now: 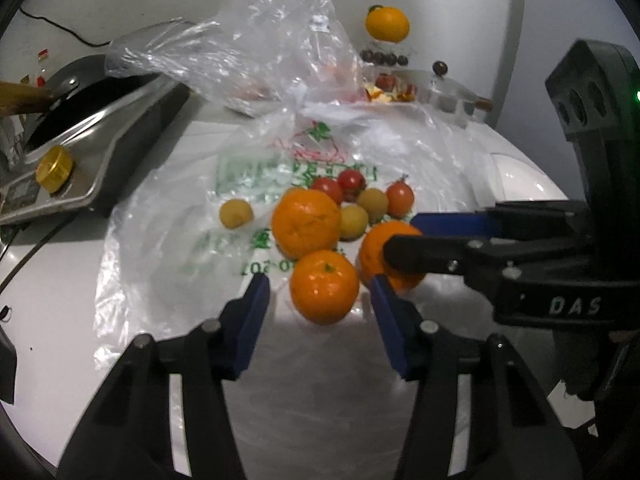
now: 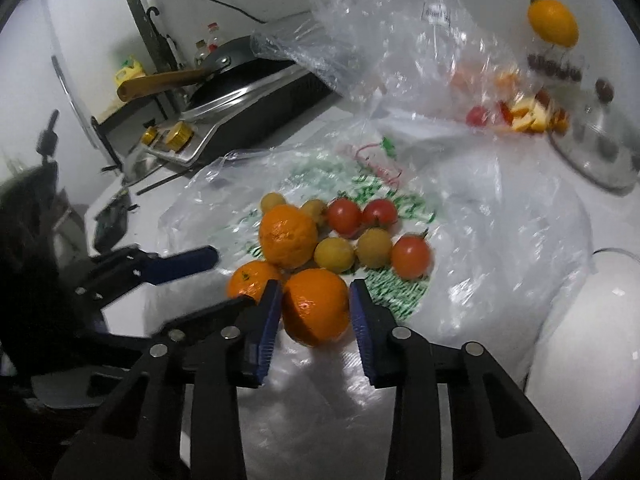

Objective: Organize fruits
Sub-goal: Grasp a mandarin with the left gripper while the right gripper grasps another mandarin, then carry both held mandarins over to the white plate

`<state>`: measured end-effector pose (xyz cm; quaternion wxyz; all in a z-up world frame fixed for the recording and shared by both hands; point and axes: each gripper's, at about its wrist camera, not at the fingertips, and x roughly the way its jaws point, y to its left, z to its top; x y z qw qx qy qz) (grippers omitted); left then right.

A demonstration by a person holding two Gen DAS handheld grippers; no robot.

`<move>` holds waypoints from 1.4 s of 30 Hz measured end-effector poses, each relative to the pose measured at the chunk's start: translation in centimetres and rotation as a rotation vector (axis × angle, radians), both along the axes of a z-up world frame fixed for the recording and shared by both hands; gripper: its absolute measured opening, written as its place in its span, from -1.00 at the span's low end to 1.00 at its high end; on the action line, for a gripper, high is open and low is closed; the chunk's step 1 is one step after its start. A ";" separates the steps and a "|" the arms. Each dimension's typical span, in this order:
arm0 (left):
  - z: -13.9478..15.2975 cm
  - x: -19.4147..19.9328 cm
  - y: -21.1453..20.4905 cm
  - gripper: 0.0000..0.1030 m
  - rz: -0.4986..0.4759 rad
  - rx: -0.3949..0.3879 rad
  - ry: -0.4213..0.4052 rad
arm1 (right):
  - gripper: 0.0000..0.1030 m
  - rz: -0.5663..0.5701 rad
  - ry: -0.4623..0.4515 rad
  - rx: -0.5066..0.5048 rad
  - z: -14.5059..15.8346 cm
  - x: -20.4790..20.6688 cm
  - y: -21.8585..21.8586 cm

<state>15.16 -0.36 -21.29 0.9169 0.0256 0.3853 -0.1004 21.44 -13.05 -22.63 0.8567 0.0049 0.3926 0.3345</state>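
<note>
Three oranges, red cherry tomatoes (image 1: 352,182) and small yellow fruits (image 1: 236,213) lie on a flat printed plastic bag (image 1: 172,220). My left gripper (image 1: 320,282) is open; the nearest orange (image 1: 324,286) sits between its blue pads with a gap on each side. My right gripper (image 2: 315,288) is shut on a second orange (image 2: 316,306), its pads against both sides. In the left wrist view the right gripper (image 1: 400,236) comes in from the right around that orange (image 1: 376,248). The largest orange (image 2: 288,236) lies just behind, untouched. The left gripper (image 2: 234,278) shows at the left of the right wrist view.
A crumpled clear bag (image 1: 272,40) stands behind the fruit. A cooker with a black pan (image 1: 100,120) is at the back left. A tiered stand topped by an orange (image 1: 387,24), cut fruit (image 2: 528,114) and a glass lid (image 2: 600,152) are at the back right.
</note>
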 end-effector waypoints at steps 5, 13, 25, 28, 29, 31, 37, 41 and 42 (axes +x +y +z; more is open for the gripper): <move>-0.4 0.4 -0.5 0.04 -0.016 0.015 0.007 | -0.24 0.002 0.061 0.064 -0.5 0.1 -0.6; -0.3 0.6 -0.4 -0.22 -0.024 0.004 0.003 | -0.24 -0.013 0.040 0.047 -0.4 0.0 -0.3; 0.6 -0.2 -0.6 -0.24 -0.036 -0.055 -0.012 | -0.25 -0.088 -0.066 0.001 2.2 -1.4 -2.1; 1.2 -0.6 -0.7 -0.24 -0.040 -0.066 -0.024 | -0.25 -0.103 -0.087 -0.001 2.8 -1.9 -2.8; 1.4 -0.7 -0.8 -0.24 -0.041 -0.068 -0.031 | -0.25 -0.110 -0.099 -0.003 3.2 -2.2 -3.1; 1.9 -1.0 -1.0 -0.24 -0.045 -0.071 -0.043 | -0.25 -0.120 -0.113 -0.005 3.6 -2.4 -3.4; 3.4 -1.6 -1.8 -0.24 -0.051 -0.076 -0.078 | -0.25 -0.153 -0.144 -0.005 4.5 -3.3 -5.2; 4.1 -1.9 -2.7 -0.24 -0.056 -0.081 -0.095 | -0.25 -0.171 -0.154 0.002 5.0 -3.7 -6.6; 4.3 -2.0 -3.0 -0.24 -0.059 -0.081 -0.098 | -0.25 -0.176 -0.158 0.002 5.1 -3.7 -7.0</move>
